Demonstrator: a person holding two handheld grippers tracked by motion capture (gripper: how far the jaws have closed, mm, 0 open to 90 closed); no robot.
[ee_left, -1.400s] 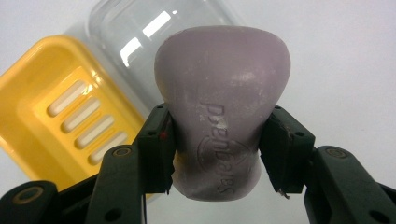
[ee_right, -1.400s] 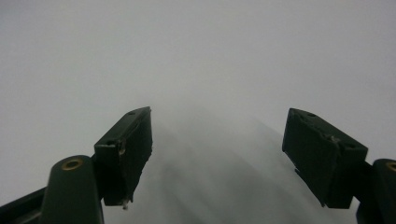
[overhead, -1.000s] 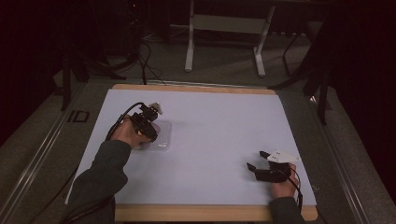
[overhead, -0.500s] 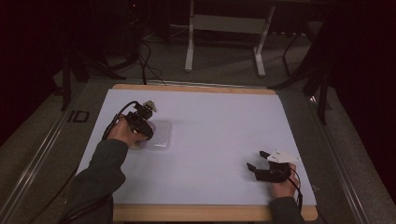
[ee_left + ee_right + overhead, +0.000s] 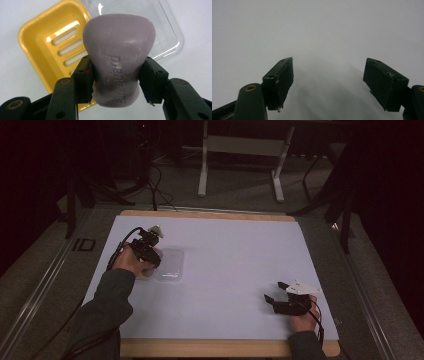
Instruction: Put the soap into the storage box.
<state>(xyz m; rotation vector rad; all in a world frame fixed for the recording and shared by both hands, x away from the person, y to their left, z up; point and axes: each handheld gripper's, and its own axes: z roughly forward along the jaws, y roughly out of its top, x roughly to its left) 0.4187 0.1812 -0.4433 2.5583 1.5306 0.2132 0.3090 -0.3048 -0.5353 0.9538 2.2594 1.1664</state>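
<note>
1. My left gripper (image 5: 116, 75) has its fingers (image 5: 83, 80) clamped on a purple bar of soap (image 5: 118, 57), one pad on each side; raised lettering shows on its face.
2. In the left gripper view the soap hangs above a yellow soap dish (image 5: 45, 47) with a slotted floor; I read no contact between them.
3. A clear plastic lid (image 5: 165, 30) lies just beside the dish on the bench (image 5: 230, 265).
4. From the high view the left gripper (image 5: 145, 251) sits at the bench's left side, with the lid (image 5: 170, 265) next to it; the dish is too dim there to make out, probably under the hand.
5. My right gripper (image 5: 328, 85) has its fingers (image 5: 280, 81) spread wide, nothing between them, over bare bench.
6. In the high view the right gripper (image 5: 276, 292) rests near the front right, well apart from the soap.
</note>
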